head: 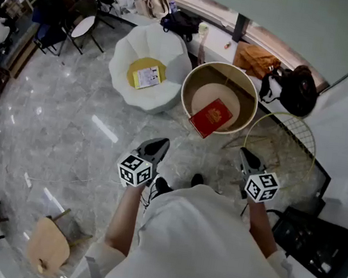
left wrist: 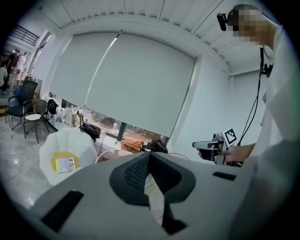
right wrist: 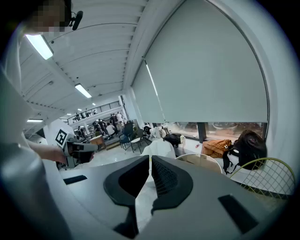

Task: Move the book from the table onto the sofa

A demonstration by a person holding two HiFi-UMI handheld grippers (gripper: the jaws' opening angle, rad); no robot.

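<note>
Where the book lies: the red book rests flat inside the round table, on the side nearest the person, close under the table's raised wooden rim. Neither gripper touches it.
Sofa: a white shell-shaped sofa stands just beside the table, to its left in the head view. A yellow cushion on the seat carries a printed leaflet.
Left gripper: the left gripper is held over the floor, short of the table, with its jaws pressed together and nothing between them.
Right gripper: the right gripper is level with the left one and also short of the table. Its jaws meet and it is empty.
Risk, closed jaws: both pairs must open before reaching the book. A closed tip would probably only shove the book across the table.
Risk, raised rim: the book sits low behind the rim, so a level approach could strike the wall. Coming in from above looks safer.
Risk, flat book: it lies flush on the surface, so a jaw may fail to get under an edge. A grip on the cover alone could let the book swing open.
Risk, landing spot: setting the book on the cushion may push the leaflet off, or the book may slide on it.
Risk, surroundings: a wire-topped side table stands near the right gripper, and a wide swing could catch it.
</note>
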